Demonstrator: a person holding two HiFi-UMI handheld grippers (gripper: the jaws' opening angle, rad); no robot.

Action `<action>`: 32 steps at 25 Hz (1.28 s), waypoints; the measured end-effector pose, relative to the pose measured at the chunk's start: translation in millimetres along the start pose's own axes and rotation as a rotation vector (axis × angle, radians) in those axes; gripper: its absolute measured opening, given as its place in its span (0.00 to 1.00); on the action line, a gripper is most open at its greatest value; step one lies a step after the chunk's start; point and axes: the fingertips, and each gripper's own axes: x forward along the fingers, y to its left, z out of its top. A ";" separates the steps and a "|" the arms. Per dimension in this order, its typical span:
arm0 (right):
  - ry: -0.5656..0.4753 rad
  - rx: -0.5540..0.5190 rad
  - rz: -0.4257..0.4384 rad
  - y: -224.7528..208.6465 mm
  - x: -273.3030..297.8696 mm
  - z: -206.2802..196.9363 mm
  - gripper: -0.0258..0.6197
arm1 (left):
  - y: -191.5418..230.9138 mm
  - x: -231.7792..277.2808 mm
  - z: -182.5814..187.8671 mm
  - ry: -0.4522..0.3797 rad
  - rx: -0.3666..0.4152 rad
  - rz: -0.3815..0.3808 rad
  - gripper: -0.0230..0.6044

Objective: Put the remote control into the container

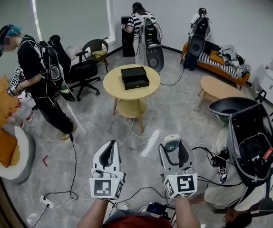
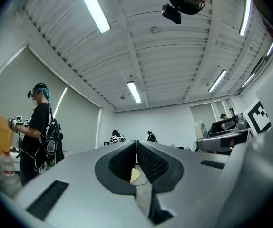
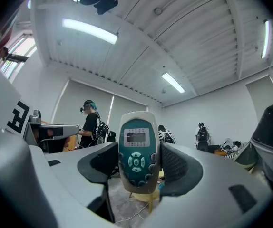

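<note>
Above marbled floor [image 1: 174, 113], right claw [image 3: 139, 165] clamps a white, teal-faced remote control [image 3: 136, 137].

Both forearms enter from the bottom edge of the head view, left forearm [image 1: 94, 213] and right forearm [image 1: 187, 213], bare and roughly parallel, each hand hidden behind its gripper. Left gripper [image 1: 109, 145] and right gripper [image 1: 172, 141] sit side by side, slightly apart, both aimed forward and about level, marker cubes facing the head camera. Left gripper's fingers [image 2: 151, 163] are closed tip to tip, nothing between them. Right gripper's fingers [image 3: 178, 167] stand wide and clamp a remote control [image 3: 136, 148] by its sides. It is held upright with the button face toward the gripper camera and its top sticks up above the fingertips.
</note>
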 end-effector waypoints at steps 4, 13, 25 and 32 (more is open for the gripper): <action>0.022 0.006 0.020 -13.3 2.8 -8.1 0.47 | -9.1 7.3 -10.3 0.022 0.021 0.006 0.06; 0.034 0.000 0.077 -32.8 9.5 -24.6 0.47 | -20.0 18.3 -25.6 0.027 0.025 0.051 0.06; 0.068 -0.018 0.066 -60.3 110.3 -48.6 0.47 | 18.0 117.6 -50.5 0.005 0.010 0.032 0.06; 0.079 -0.035 0.045 -67.5 218.2 -39.9 0.47 | 72.9 212.6 -53.9 -0.004 0.006 -0.002 0.06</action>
